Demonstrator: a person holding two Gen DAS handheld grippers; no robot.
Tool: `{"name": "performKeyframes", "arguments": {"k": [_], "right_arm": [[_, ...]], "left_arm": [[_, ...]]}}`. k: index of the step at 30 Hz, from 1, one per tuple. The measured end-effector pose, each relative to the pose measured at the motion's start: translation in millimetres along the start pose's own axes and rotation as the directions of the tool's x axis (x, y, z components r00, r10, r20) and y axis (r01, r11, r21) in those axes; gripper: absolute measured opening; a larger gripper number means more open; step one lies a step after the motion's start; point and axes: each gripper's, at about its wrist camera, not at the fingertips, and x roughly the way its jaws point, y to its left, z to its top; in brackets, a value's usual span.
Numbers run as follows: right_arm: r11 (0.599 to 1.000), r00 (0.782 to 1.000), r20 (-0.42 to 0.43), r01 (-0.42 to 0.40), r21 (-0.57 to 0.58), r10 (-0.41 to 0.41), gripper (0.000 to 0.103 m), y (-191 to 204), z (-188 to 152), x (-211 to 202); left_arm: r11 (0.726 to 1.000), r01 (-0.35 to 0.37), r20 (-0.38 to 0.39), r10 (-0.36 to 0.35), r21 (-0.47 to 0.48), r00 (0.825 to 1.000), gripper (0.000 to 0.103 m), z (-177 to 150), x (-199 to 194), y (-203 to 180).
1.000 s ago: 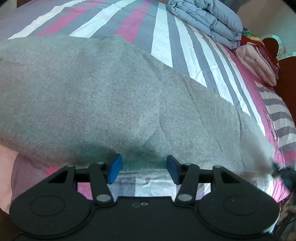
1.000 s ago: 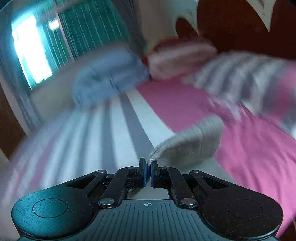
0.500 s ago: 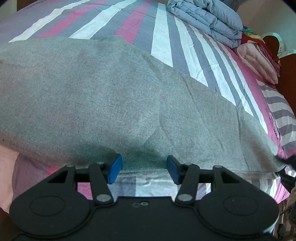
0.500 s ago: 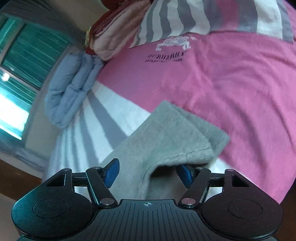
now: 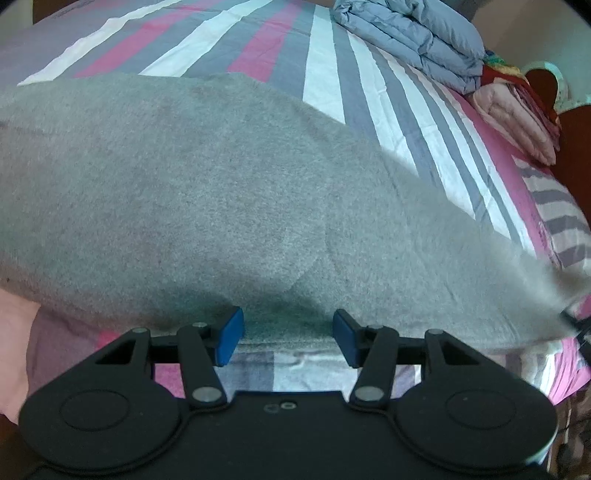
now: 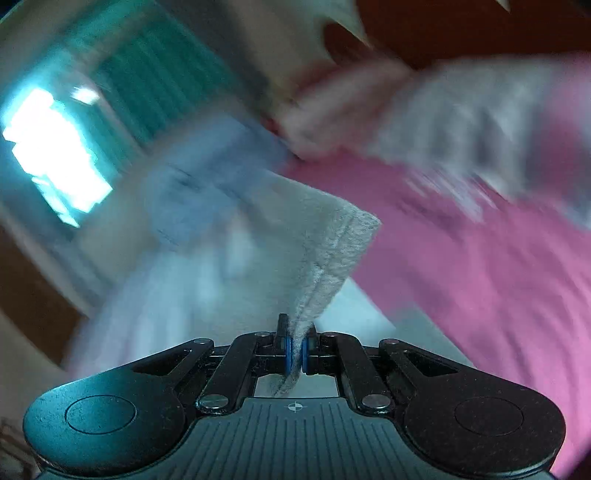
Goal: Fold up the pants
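The grey pants (image 5: 207, 206) lie spread across the striped bed sheet (image 5: 321, 77), a wide flat sweep of fleece running from the left edge down toward the lower right. The left gripper (image 5: 288, 334) hovers at their near hem, its blue fingers (image 5: 231, 336) standing partly apart, one on each side of the hem's edge, with nothing pinched between them. A bit of the sheet shows just beneath.

Over on the far end, the right gripper (image 6: 294, 350) has its fingers pressed tight on a corner of the pants (image 6: 332, 258). The stitched cuff rises from the fingers and flares up and to the right, lifted clear of the pink part of the bed (image 6: 480, 266) behind it. That view is heavily smeared, so the background is soft: a bright window (image 6: 51, 155) with teal curtains at the left, and a dark wooden headboard (image 6: 461, 26) at the top.

At the head of the bed sits a folded blue quilt (image 5: 413, 37), with a pink folded blanket (image 5: 517, 114) beside it and a striped pillow (image 5: 557, 218) nearer the right edge.
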Motion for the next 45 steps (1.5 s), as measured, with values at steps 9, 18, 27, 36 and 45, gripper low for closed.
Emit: {"name": "performKeyframes", "arguments": {"k": [9,18,27,36,45], "right_arm": [[0.994,0.988,-0.117,0.105,0.02,-0.102,0.006,-35,-18,28],[0.993,0.991,-0.081,0.108,0.045,-0.104,0.041,-43,-30,-15],[0.951,0.996,-0.085,0.035,0.307,-0.009,0.041,-83,-32,-15],[0.968,0.998,-0.068,0.031,0.247,-0.015,0.014,-58,-11,-1],[0.991,0.991,-0.014,0.135,0.019,-0.135,0.011,-40,-6,-4]], "left_arm": [[1.0,0.01,-0.01,-0.01,-0.01,1.0,0.045,3,-2,4],[1.0,-0.001,-0.004,0.001,-0.022,1.0,0.045,4,-6,9],[1.0,-0.016,-0.003,0.016,-0.018,1.0,0.047,1,-9,5],[0.999,-0.04,0.009,0.04,-0.012,0.999,0.048,3,-6,1],[0.995,-0.085,0.041,0.083,0.052,0.996,0.049,-4,-4,-13]]}}
